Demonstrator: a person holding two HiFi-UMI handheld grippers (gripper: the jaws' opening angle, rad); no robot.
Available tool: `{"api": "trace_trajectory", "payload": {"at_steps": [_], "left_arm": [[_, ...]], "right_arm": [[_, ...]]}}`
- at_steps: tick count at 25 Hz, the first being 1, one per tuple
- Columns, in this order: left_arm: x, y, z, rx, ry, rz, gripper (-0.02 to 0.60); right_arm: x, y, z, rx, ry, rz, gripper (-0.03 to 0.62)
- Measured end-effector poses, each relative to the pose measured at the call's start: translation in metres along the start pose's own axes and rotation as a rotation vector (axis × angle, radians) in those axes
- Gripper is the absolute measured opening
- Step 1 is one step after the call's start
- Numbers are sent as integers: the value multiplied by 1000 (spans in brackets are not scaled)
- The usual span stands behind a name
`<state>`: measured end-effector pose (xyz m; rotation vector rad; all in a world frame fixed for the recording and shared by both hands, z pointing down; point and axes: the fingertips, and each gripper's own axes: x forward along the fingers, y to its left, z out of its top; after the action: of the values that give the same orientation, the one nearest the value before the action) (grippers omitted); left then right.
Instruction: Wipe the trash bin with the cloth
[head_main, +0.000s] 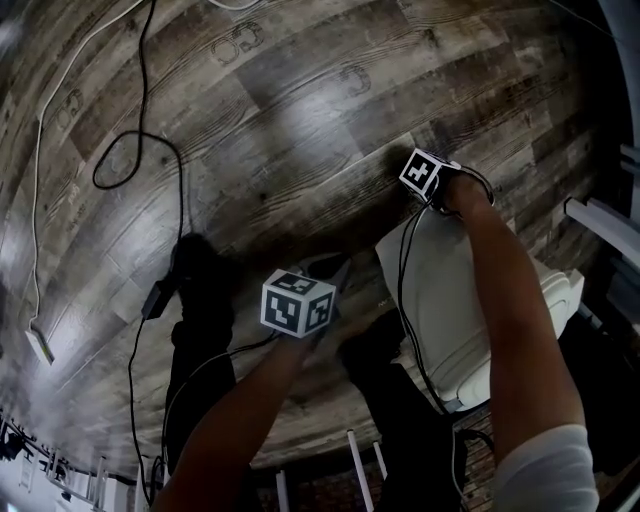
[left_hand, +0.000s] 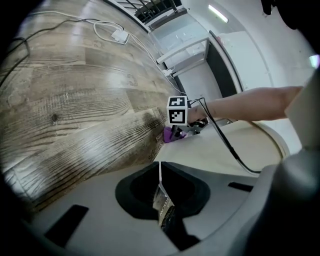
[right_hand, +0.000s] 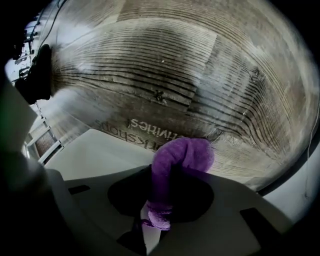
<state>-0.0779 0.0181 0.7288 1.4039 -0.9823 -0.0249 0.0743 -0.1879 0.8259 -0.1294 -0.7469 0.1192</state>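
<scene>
Wood-grain floor (head_main: 300, 120) fills most of the head view. At its far left a black cable (head_main: 141, 90) loops across the planks, and a white cable (head_main: 37, 200) runs down to a small white plug block (head_main: 38, 345).

Near the middle, the left gripper (head_main: 335, 278) reaches toward the trash bin (head_main: 450, 320). In the left gripper view its jaws are pressed together on a thin white edge with a scrap of print. This appears to be the bin's rim, though which part of it is hard to make out.

The pale bin lies on its side on the floor. The right forearm (head_main: 520, 330) crosses over it and hides part of it.

At the bin's upper end sits the right gripper (head_main: 440, 195), its jaws covered in the head view by the marker cube and hand. The right gripper view shows them clamped on the purple cloth (right_hand: 172, 170), which bulges out over the bin's surface near its edge. Dark print beyond that edge is only partly legible.
</scene>
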Motion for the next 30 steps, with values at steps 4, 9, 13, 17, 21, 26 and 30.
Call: {"api": "trace_trajectory", "payload": {"at_steps": [4, 9, 13, 17, 21, 26, 30], "left_arm": [[0, -2, 1, -7, -7, -3, 3], [-3, -5, 0, -7, -6, -6, 3], [-5, -4, -1, -2, -4, -6, 3], [-9, 0, 0, -2, -9, -1, 3], [-15, 5, 0, -4, -6, 5, 3], [-24, 13, 2, -9, -8, 16, 3], [-28, 18, -1, -16, -7, 18, 3]], "right_arm": [[-2, 8, 2, -14, 2, 4, 97], [-8, 30, 12, -43, 1, 31, 97], [-10, 48, 21, -68, 6, 49, 97], [-6, 60, 32, -128, 7, 25, 97], [-11, 76, 35, -161, 29, 19, 97], [-7, 105, 46, -167, 18, 73, 97], [-12, 121, 52, -199, 17, 66, 97]]}}
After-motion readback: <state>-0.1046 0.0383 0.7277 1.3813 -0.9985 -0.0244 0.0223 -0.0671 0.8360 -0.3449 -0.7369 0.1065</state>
